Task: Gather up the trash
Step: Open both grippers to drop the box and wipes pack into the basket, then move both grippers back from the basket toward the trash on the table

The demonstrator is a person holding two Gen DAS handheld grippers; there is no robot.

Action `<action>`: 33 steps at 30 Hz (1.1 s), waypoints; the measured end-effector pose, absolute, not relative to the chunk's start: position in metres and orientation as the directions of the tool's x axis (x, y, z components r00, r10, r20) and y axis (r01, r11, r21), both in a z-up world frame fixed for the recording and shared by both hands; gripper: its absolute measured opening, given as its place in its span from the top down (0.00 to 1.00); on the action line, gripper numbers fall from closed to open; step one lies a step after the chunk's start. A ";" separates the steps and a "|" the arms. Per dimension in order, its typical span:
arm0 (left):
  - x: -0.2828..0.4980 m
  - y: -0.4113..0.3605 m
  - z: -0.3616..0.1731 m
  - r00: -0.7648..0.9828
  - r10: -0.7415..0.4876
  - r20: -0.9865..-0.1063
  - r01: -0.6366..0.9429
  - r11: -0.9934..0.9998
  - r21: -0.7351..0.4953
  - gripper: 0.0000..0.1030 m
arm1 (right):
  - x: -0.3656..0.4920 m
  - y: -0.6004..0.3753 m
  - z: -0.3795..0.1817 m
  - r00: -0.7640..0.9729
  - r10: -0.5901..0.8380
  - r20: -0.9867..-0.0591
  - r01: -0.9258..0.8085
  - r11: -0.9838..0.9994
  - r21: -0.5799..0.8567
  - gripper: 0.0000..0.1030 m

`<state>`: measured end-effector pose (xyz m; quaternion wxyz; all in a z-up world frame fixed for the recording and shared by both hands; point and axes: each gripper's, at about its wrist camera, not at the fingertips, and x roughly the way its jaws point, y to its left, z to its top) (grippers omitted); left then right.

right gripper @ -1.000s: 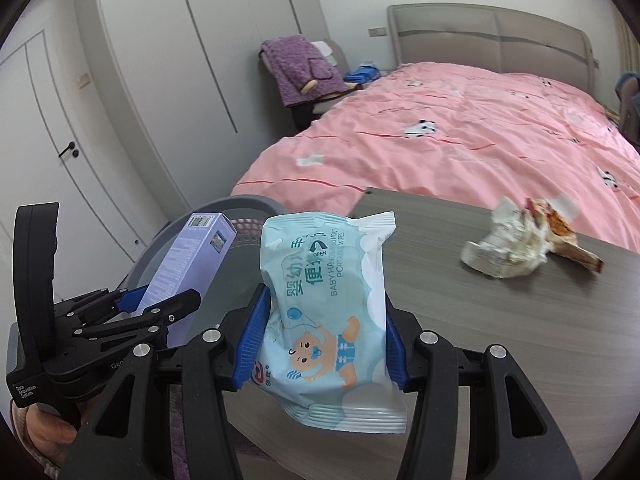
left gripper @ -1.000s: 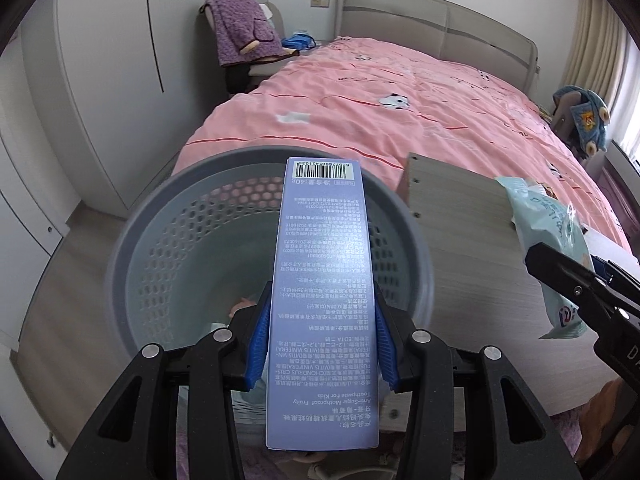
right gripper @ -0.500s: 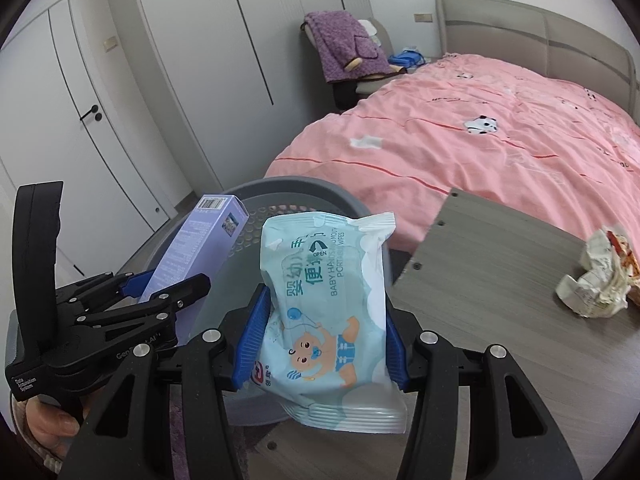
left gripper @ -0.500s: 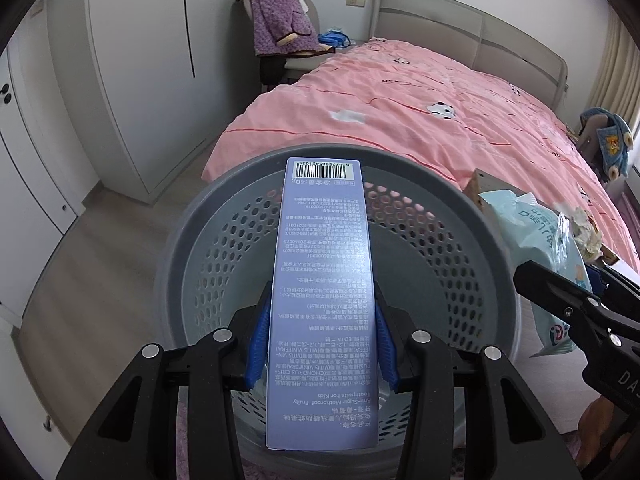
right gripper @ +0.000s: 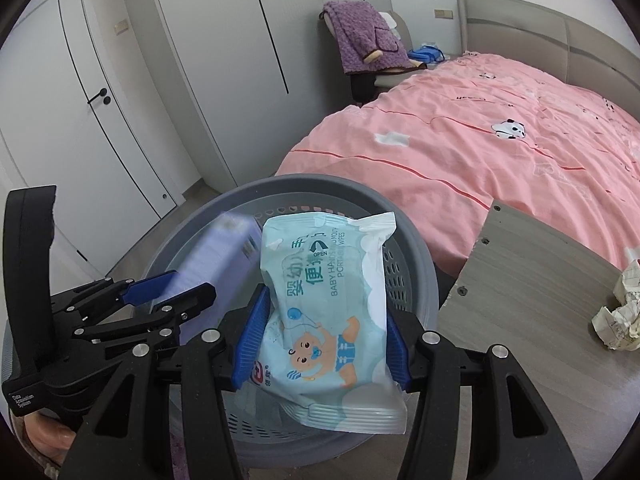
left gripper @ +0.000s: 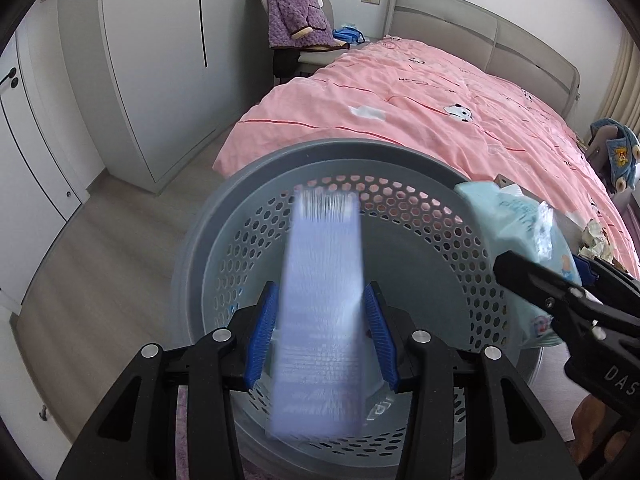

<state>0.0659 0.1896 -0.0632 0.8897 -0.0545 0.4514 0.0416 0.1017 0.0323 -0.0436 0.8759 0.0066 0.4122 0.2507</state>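
My left gripper (left gripper: pixel 320 336) is open over the grey perforated basket (left gripper: pixel 256 184). The purple toothpaste box (left gripper: pixel 320 320) is blurred and drops between the blue pads into the basket; it also shows in the right wrist view (right gripper: pixel 216 260). My right gripper (right gripper: pixel 322 340) is shut on a light blue pack of baby wipes (right gripper: pixel 328 312) and holds it above the basket's right side (right gripper: pixel 424 264). The pack also shows in the left wrist view (left gripper: pixel 516 224). Crumpled paper trash (right gripper: pixel 620 320) lies on the grey wooden table (right gripper: pixel 532 280).
A bed with a pink cover (left gripper: pixel 440 104) stands behind the basket. A chair with a purple blanket (left gripper: pixel 296 24) is at the back by white wardrobes (left gripper: pixel 152 60). A white door (right gripper: pixel 60 128) is at the left. Wooden floor (left gripper: pixel 100 264) lies left of the basket.
The left gripper's jaws have opened and the purple box slips down, blurred. Both grippers have moved left, further over the basket; the table has slid to the right edge.
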 end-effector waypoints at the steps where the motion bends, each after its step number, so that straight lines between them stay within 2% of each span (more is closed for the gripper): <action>1: 0.066 0.191 -0.063 0.589 0.024 -0.807 -0.125 0.990 -0.062 0.54 | 0.102 0.032 -0.044 0.537 0.443 -0.718 -0.429 0.876 0.219 0.38; 2: 0.066 0.192 -0.063 0.588 0.024 -0.808 -0.132 0.989 -0.067 0.44 | 0.102 0.032 -0.044 0.539 0.443 -0.717 -0.426 0.877 0.222 0.36; 3: 0.065 0.194 -0.062 0.590 0.027 -0.807 -0.138 0.988 -0.068 0.42 | 0.103 0.031 -0.044 0.540 0.445 -0.715 -0.423 0.877 0.226 0.34; 33: 0.044 0.194 -0.045 0.617 0.110 -0.779 -0.178 0.984 -0.002 0.33 | 0.084 0.023 -0.036 0.560 0.430 -0.708 -0.411 0.886 0.213 0.25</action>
